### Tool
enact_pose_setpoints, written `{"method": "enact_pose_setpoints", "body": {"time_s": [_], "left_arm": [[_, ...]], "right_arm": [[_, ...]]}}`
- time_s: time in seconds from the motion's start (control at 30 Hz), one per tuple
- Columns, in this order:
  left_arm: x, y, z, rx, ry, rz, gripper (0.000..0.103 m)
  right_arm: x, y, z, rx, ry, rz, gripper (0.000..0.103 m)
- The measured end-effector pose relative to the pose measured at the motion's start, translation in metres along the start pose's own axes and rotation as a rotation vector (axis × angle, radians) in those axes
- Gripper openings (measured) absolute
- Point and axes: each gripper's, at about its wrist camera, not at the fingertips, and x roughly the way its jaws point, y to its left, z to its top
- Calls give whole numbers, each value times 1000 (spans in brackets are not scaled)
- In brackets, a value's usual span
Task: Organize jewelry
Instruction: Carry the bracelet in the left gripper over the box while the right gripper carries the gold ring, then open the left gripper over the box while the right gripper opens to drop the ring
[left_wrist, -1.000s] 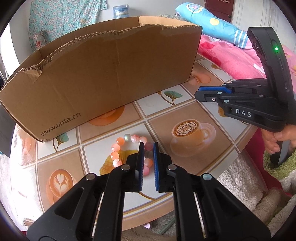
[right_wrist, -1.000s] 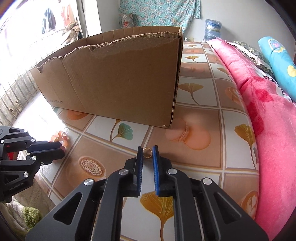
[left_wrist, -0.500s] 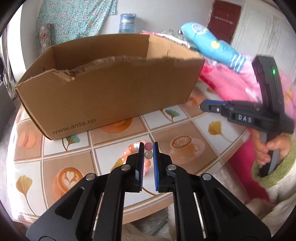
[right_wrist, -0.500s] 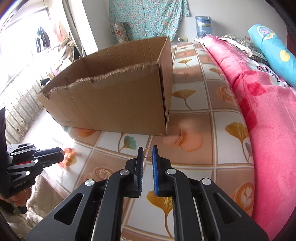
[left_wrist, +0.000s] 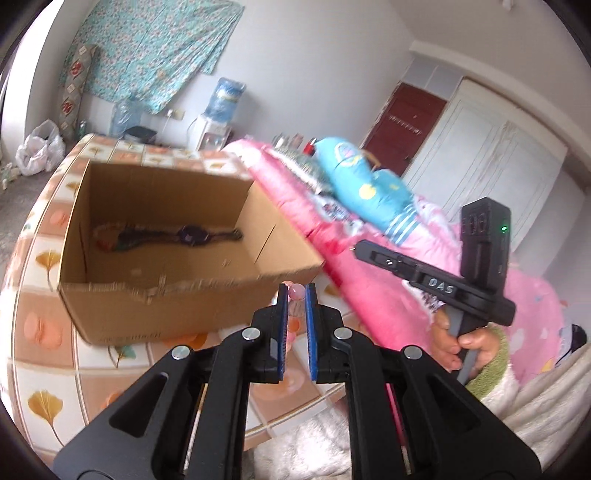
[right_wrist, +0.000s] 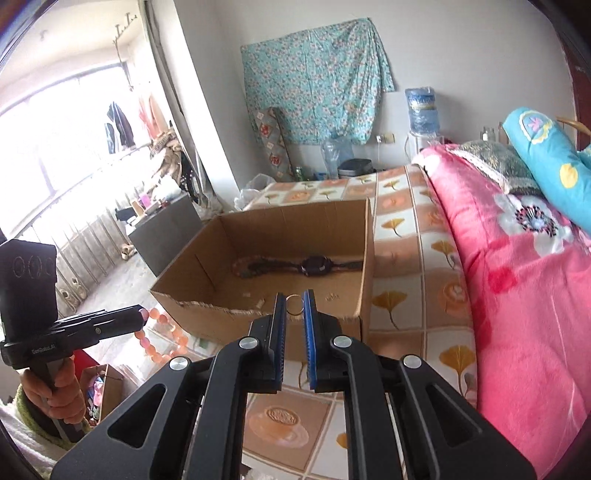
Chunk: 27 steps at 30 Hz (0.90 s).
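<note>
Above torn near wall of cardboard box (right_wrist: 258, 236), lower centre frame: right gripper (right_wrist: 294, 303) clenched on gold ring (right_wrist: 294, 304); left gripper (left_wrist: 295, 291) pinching pink bead bracelet (right_wrist: 162, 338), loop dangling, frame's left. Both likely raised to clear wall for drop beside watch (right_wrist: 314, 265).

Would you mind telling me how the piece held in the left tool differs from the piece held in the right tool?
The bead bracelet is a string of round pink and orange beads; the gold ring is one thin metal hoop. The bracelet hangs in a loop below the left tool, while the ring sits wholly between the tips of the right tool. Both are pinched and held near the cardboard box.
</note>
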Motion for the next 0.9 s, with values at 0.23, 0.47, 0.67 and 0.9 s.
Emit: {"method": "enact_pose_setpoints", "body": {"time_s": [0.23, 0.47, 0.67, 0.9], "left_arm": [[26, 1, 54, 23, 8, 26, 8], [113, 45, 69, -81, 259, 88, 8], [171, 73, 57, -145, 430, 93, 8], [169, 96, 47, -248, 407, 79, 25]], "right_arm": [[30, 0, 38, -28, 11, 40, 10], [80, -24, 53, 16, 138, 91, 10], [119, -46, 61, 39, 271, 125, 10], [151, -38, 75, -17, 380, 153, 10]]}}
